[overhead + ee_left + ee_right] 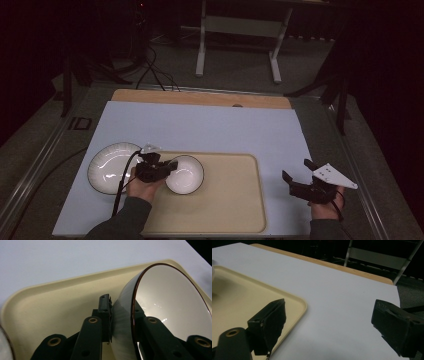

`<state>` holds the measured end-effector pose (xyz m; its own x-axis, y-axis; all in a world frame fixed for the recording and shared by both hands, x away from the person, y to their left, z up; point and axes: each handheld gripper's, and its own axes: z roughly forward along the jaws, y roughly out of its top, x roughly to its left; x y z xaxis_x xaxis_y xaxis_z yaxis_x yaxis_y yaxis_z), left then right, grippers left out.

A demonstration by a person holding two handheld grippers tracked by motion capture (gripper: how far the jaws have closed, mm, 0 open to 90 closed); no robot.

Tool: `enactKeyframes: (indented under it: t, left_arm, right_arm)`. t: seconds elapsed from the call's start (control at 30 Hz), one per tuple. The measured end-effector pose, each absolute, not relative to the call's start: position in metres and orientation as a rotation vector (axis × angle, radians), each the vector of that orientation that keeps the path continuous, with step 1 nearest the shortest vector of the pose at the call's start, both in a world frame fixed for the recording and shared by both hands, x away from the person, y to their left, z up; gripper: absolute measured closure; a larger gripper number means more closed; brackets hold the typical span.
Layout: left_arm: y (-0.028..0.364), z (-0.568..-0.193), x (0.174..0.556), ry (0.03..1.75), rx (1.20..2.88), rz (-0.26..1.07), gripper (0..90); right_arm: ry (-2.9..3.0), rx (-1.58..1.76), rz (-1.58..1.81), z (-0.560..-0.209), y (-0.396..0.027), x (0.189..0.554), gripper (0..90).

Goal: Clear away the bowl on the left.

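The left gripper (169, 166) pinches the rim of the bowl (185, 174) over the tray (235, 200) beside a plate (111, 167), and should probably keep it level and squeeze evenly, while the right gripper (296, 176) waits wide open and empty above the pale table (200, 125) in a dark room.

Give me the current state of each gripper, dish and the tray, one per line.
left gripper: shut on the bowl's rim, one jaw inside, one outside.
right gripper: open, holding nothing, over the table right of the tray.
bowl: over the tray's left part, gripped, tilted in the left gripper view.
plate: flat on the table, left of the tray.
tray: flat on the table.
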<state>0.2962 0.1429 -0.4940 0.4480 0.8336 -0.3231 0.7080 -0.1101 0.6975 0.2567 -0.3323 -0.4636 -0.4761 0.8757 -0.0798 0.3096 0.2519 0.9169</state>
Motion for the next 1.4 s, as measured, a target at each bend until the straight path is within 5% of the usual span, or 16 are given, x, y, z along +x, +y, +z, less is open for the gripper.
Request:
enactKeyframes:
  t: [0.97, 1.4]
  left_arm:
    - [0.128, -0.513, 0.298, 1.336, 1.936, 0.128, 79.3]
    - [0.134, -0.505, 0.297, 1.336, 1.904, 0.17, 63.8]
  right_arm:
    - [1.924, 1.074, 1.206, -0.463, -0.332, 0.256, 12.0]
    - [1.922, 1.073, 1.205, -0.463, -0.332, 0.256, 12.0]
